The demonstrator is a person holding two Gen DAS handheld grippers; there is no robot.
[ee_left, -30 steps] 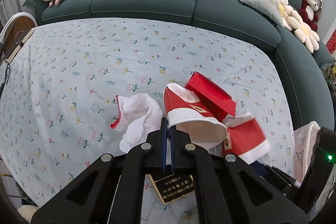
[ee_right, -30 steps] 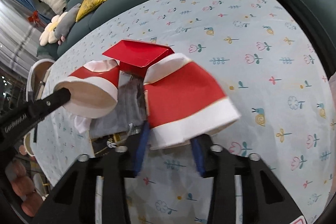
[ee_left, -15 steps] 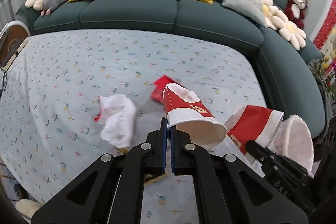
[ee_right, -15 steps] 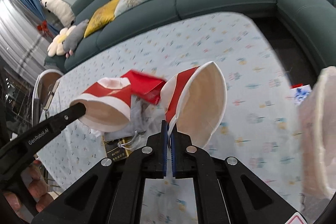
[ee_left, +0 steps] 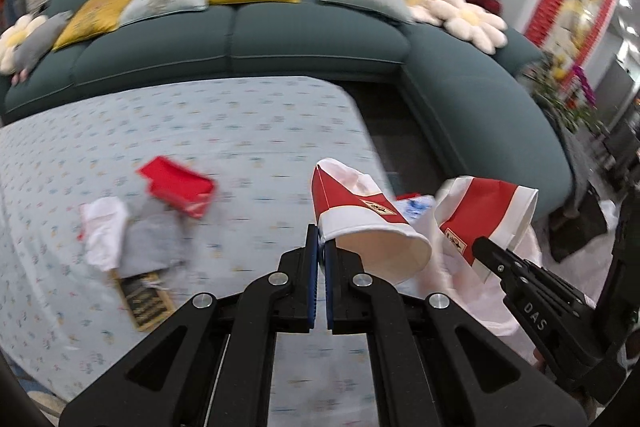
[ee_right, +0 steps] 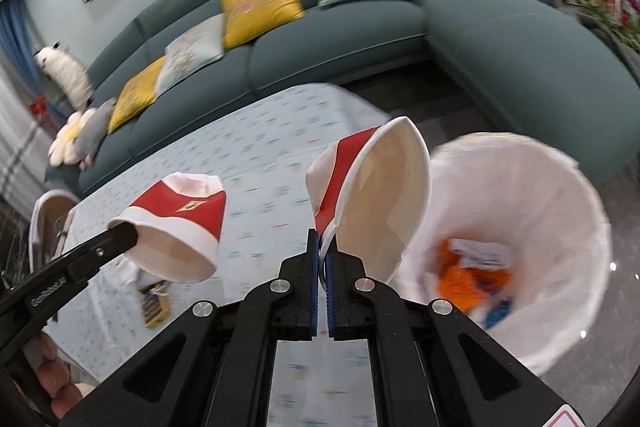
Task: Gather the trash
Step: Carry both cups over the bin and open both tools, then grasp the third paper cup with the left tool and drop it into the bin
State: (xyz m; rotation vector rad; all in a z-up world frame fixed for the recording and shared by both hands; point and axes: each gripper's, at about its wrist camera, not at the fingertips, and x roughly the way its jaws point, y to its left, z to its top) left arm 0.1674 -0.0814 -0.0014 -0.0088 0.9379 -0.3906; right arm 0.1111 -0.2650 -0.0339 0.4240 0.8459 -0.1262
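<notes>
My left gripper (ee_left: 321, 239) is shut on the rim of a red and white paper cup (ee_left: 360, 219), lifted off the table. To its right, my right gripper (ee_right: 322, 239) is shut on the rim of a second red and white paper cup (ee_right: 380, 195); the same cup (ee_left: 486, 211) shows in the left wrist view. Just right of that cup stands a bin lined with a white bag (ee_right: 516, 187), with orange and blue scraps inside. A red carton (ee_left: 178, 189), a crumpled white tissue (ee_left: 104, 231) and a grey wrapper (ee_left: 154, 247) lie on the table.
The table carries a pale flowered cloth (ee_left: 240, 131). A small black and gold sign (ee_left: 144, 299) lies near the tissue. A teal curved sofa (ee_left: 312, 39) with cushions and plush toys wraps the far and right sides. A hand (ee_right: 52, 367) holds the left gripper.
Both grippers rose and swung right with their cups, away from the litter pile. The right gripper closed onto its cup's rim. The white-lined bin came into view.
</notes>
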